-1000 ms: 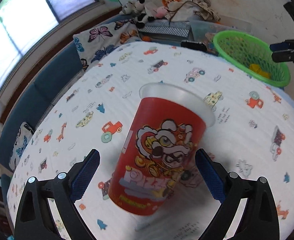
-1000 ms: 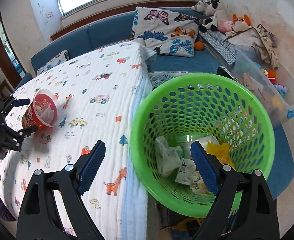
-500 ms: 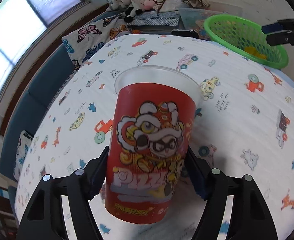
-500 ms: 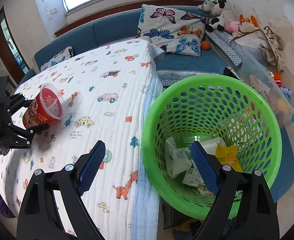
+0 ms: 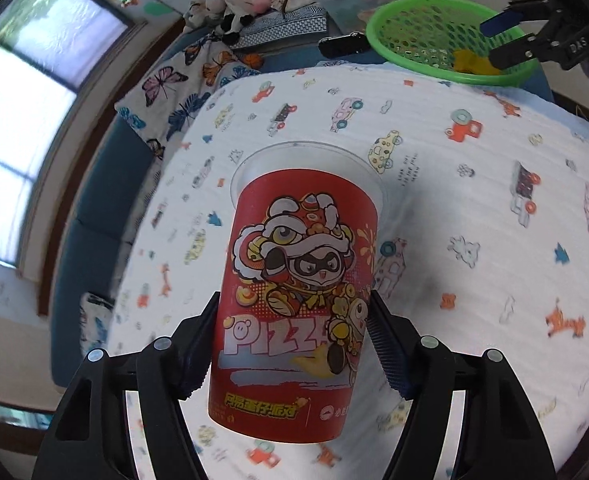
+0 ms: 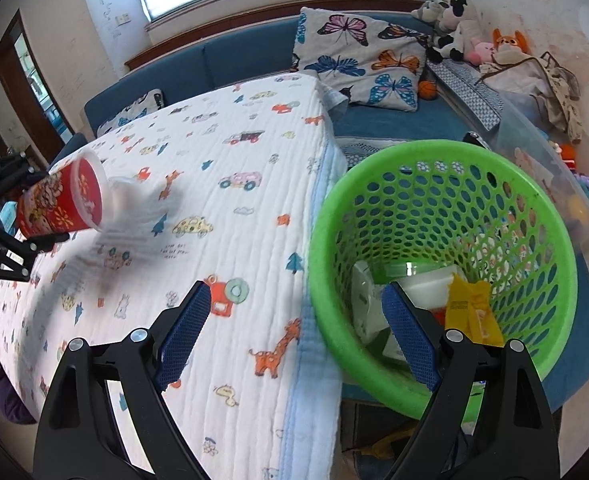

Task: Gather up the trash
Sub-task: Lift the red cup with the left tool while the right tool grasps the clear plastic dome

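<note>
My left gripper (image 5: pixel 292 336) is shut on a red pizza cup (image 5: pixel 298 304) with a clear rim and holds it tilted above the quilt. In the right wrist view the red cup (image 6: pixel 60 206) hangs at the far left, off the surface, in the left gripper (image 6: pixel 10 216). My right gripper (image 6: pixel 294 332) is open and empty over the table's edge, beside the green basket (image 6: pixel 446 276) that holds several pieces of trash. The basket (image 5: pixel 450 32) and the right gripper (image 5: pixel 510 36) also show at the top right of the left wrist view.
A white quilt with cartoon prints (image 6: pixel 230 208) covers the table. A blue sofa (image 6: pixel 230 56) with a butterfly pillow (image 6: pixel 362 60) and plush toys (image 6: pixel 454 20) runs behind. A clear plastic bin (image 6: pixel 550 168) stands right of the basket.
My left gripper closed on the red cup and lifted it off the quilt, carrying it toward the basket. The right gripper stayed open, drifting slightly.
</note>
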Demonstrator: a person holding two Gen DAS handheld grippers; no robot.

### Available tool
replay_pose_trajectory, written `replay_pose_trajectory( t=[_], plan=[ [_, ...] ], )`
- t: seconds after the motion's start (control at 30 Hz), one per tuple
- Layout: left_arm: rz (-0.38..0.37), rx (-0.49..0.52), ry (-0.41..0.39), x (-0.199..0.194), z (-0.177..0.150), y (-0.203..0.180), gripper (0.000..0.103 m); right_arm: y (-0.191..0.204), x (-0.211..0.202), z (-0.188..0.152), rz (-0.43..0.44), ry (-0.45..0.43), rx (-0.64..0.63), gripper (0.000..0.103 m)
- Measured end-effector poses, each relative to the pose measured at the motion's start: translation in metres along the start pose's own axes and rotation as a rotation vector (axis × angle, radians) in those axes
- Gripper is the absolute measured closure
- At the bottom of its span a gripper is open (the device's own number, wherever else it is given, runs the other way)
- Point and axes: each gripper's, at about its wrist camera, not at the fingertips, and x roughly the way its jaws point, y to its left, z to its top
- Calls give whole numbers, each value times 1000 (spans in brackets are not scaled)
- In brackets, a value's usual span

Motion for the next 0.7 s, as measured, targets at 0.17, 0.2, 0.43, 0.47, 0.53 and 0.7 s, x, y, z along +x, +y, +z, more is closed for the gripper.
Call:
replay_pose_trajectory(
  t=[0.17,0.2,0.43,0.47,0.53,0.7],
  plan=[
    [13,-36,-31,-24,-7,1,36,17,0,0,34,2,-36,16],
    [12,-58,-46,-29,-9,1,36,20,0,1,41,1,-42,16],
    [23,-244,-146,-56,-42,0,36,63,11,8,95,2,-119,16],
    [24,-273,-157,-59,-48,0,36,73,15,11,104,2,-137,16],
    [40,-328,-179,-64,-60,1,36,86,21,16,116,0,-155,16],
    [58,-422,-216,-70,-82,-1,36,120,42,31,147,-3,-203,17]
  ],
)
